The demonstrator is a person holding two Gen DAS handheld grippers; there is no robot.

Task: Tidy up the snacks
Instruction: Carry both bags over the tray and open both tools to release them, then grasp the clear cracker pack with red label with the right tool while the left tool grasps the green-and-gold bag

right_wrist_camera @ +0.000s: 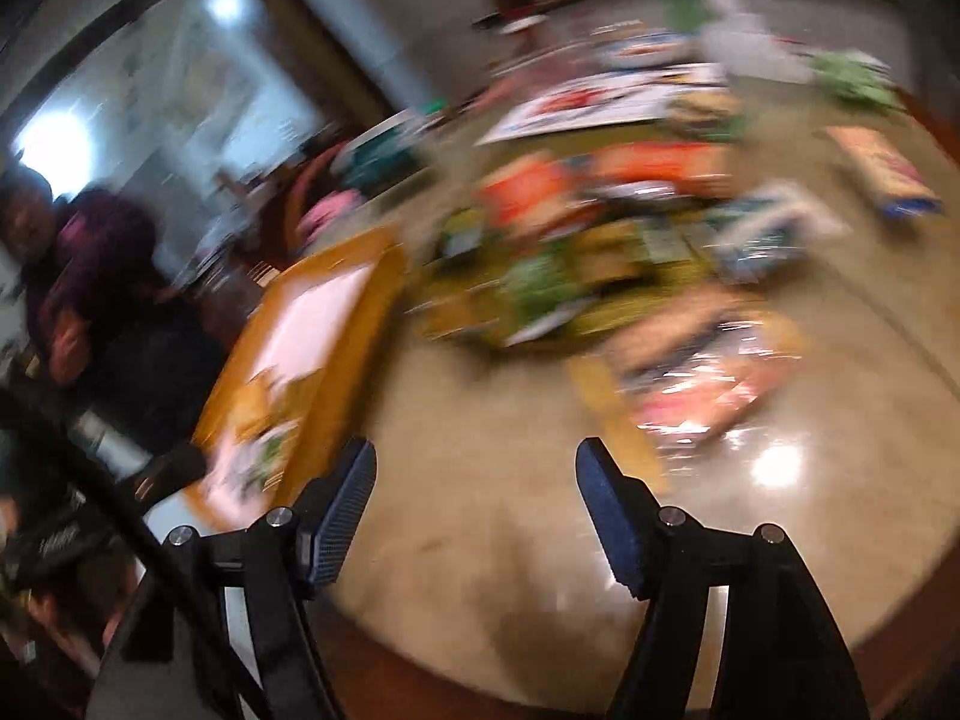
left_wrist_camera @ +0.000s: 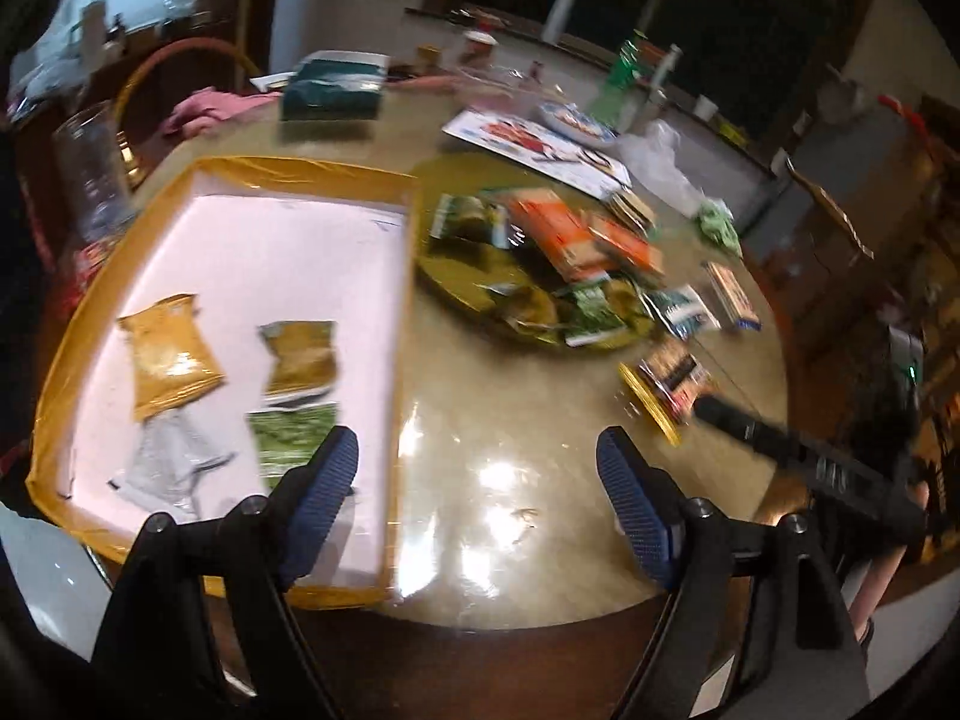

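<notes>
A white tray with a yellow rim (left_wrist_camera: 312,171) lies on the left of the round table. In it are a yellow packet (left_wrist_camera: 168,357), a yellow-green packet (left_wrist_camera: 300,360), a green packet (left_wrist_camera: 291,435) and a white wrapper (left_wrist_camera: 171,462). A heap of snack packets (left_wrist_camera: 558,258) sits mid-table, and a shiny packet (left_wrist_camera: 669,381) lies nearer the front. My left gripper (left_wrist_camera: 477,468) is open over the tray's right rim, nothing between its fingers. In the blurred right wrist view my right gripper (right_wrist_camera: 474,480) is open over bare table, with the tray (right_wrist_camera: 372,264), the heap (right_wrist_camera: 576,252) and the shiny packet (right_wrist_camera: 702,384) beyond.
A teal box (left_wrist_camera: 333,90), a printed sheet (left_wrist_camera: 534,147), a clear bag (left_wrist_camera: 660,162), bottles and cups crowd the table's far side. A glass jar (left_wrist_camera: 90,168) stands left of the tray. A person (right_wrist_camera: 102,300) is at the left in the right wrist view.
</notes>
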